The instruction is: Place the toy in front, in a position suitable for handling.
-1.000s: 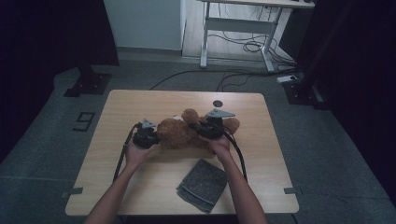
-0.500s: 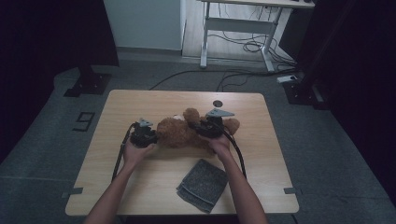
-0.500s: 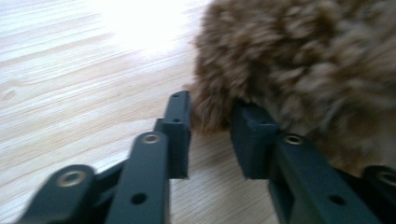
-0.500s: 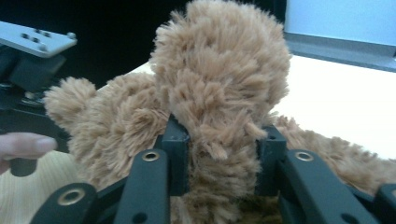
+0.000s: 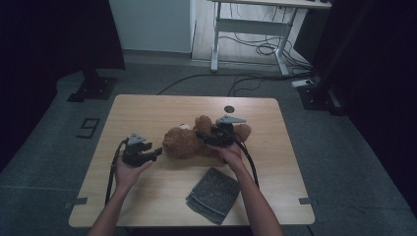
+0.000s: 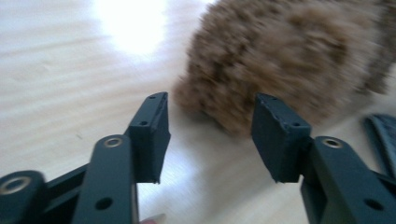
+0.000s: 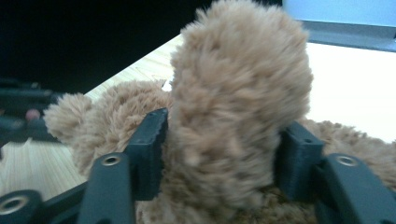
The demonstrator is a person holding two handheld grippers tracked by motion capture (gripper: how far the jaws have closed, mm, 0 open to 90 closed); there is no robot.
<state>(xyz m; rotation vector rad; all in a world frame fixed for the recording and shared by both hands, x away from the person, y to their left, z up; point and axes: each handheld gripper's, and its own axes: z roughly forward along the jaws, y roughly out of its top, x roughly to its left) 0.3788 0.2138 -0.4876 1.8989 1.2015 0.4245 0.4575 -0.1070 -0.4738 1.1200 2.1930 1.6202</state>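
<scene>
nearby, folded grey cloth (image 5: 213,194) beside teddy bear (image 5: 184,141), wooden table (image 5: 147,108), black disc (image 5: 228,109)

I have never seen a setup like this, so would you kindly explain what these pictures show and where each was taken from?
A person sits at a wooden table with a hand-held two-jaw gripper in each hand. The high view looks down from above; the other two pictures come from cameras riding on the grippers, looking along their black jaws. A brown teddy bear and a folded grey cloth lie on the table. The left gripper sits just clear of the bear, its jaws having just been opening, with nothing between them. The right gripper has a furry limb of the bear between its jaws, which have also just been opening, so the hold looks loose.
</scene>
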